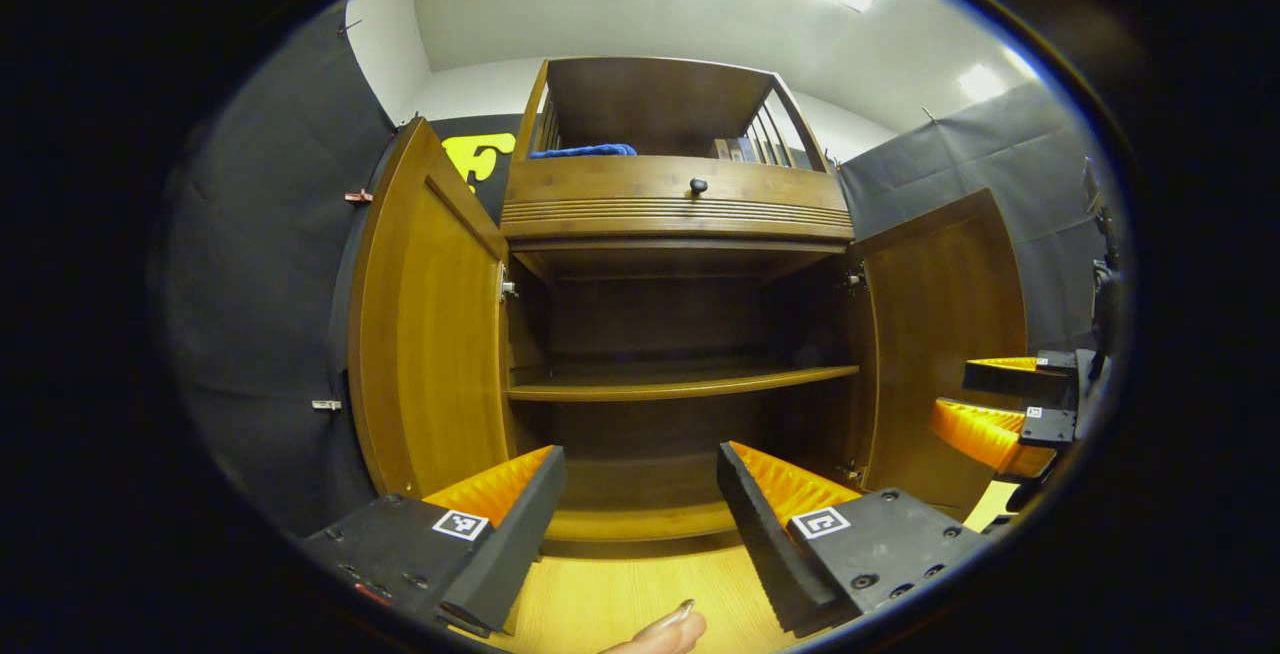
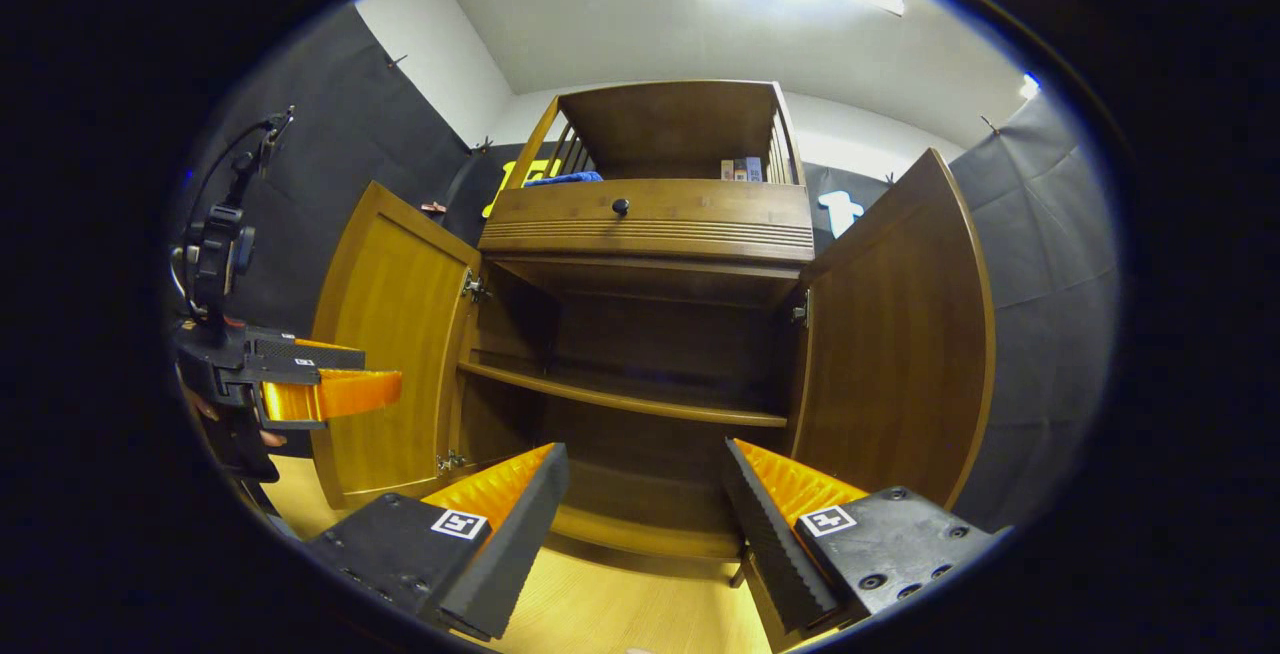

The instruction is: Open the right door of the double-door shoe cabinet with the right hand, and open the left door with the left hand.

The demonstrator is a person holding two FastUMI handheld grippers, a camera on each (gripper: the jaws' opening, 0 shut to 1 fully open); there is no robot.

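Shoe cabinet (image 1: 676, 224) straight ahead, upright, left door (image 1: 425, 324) and right door (image 1: 945, 334) swung wide toward the viewer, blue cloth (image 1: 583, 150) and perhaps boxes (image 1: 735, 148) on top, left gripper (image 1: 640, 514) and right gripper (image 2: 645, 509) both spread apart, holding nothing, near the open front.

The left gripper view looks from low, near the floor, up into the open shoe cabinet (image 1: 676, 234), facing its middle shelf (image 1: 680, 384) from close by, with the right gripper (image 1: 985, 404) at its right edge. The right gripper view looks from a similar low spot, set a little to the right, with the left gripper (image 2: 320, 379) at its left edge. Both share the cabinet front, both open doors and the ceiling.
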